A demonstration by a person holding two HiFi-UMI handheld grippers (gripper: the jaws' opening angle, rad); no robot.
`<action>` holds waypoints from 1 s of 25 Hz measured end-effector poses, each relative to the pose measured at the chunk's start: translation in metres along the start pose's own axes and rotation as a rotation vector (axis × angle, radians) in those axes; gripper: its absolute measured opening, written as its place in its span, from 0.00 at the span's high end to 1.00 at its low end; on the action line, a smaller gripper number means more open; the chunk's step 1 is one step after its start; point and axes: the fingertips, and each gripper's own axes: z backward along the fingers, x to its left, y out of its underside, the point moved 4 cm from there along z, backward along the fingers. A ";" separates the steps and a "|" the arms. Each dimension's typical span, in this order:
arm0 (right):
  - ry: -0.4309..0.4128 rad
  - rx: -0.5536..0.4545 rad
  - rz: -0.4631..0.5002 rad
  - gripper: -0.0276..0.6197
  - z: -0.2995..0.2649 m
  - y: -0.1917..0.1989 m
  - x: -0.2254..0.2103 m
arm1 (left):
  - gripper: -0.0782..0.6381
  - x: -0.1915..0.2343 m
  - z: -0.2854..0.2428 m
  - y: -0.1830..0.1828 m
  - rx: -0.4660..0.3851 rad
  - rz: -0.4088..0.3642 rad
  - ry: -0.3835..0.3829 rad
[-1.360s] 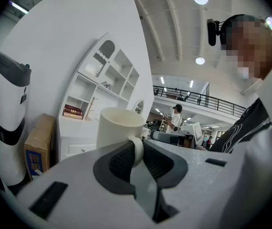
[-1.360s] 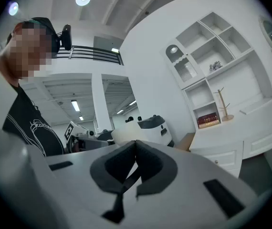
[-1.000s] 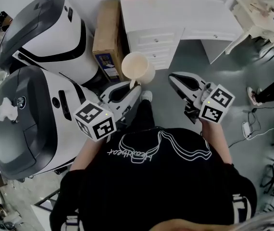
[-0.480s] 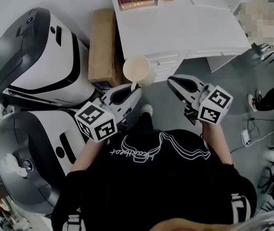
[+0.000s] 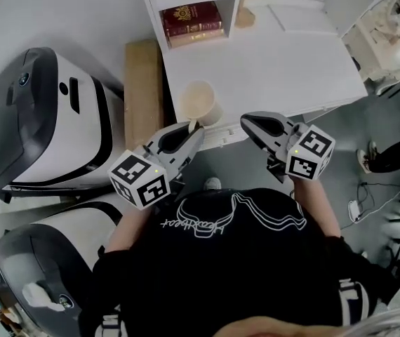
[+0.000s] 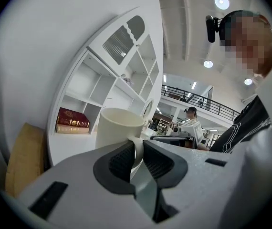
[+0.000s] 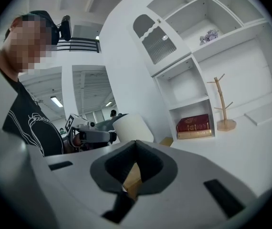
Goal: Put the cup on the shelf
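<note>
Carrying the cream cup (image 5: pixel 200 102) by its handle alone, the left hand-held gripper (image 5: pixel 194 126) has both pads clamped on the thin loop, with the cup body upright and unsupported ahead of the jaws. The cup is in the air near the front edge of the white surface (image 5: pixel 284 69), well apart from the shelf (image 6: pixel 81 94) compartments at the back. The right hand-held gripper (image 7: pixel 135 149) has its jaws together on nothing and hovers alongside.

Probable faults from this position:
- (a) The cup may swivel about the handle during the reach, since the pads hold only a narrow curved part and the weight sits beyond them.
- (b) The rim may strike the board above a low compartment if the cup enters too high.
- (c) The cup may knock the red book (image 5: pixel 191 21) lying in the lower compartment if it is steered there.
- (d) The idle right hand-held gripper may brush the wooden mug tree (image 7: pixel 224 104) standing beside that compartment.
- (e) A release before the base rests flat would likely tip the cup over
</note>
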 end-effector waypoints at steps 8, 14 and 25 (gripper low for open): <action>0.039 -0.040 0.015 0.95 0.001 -0.027 -0.031 | 0.82 0.032 -0.034 -0.036 -0.026 -0.012 -0.024; 0.018 -0.038 0.036 0.95 -0.007 -0.045 -0.050 | 0.82 0.048 -0.055 -0.049 -0.033 -0.026 -0.058; -0.055 -0.016 0.015 0.95 -0.044 -0.073 -0.115 | 0.82 0.096 -0.095 -0.096 -0.063 -0.049 -0.145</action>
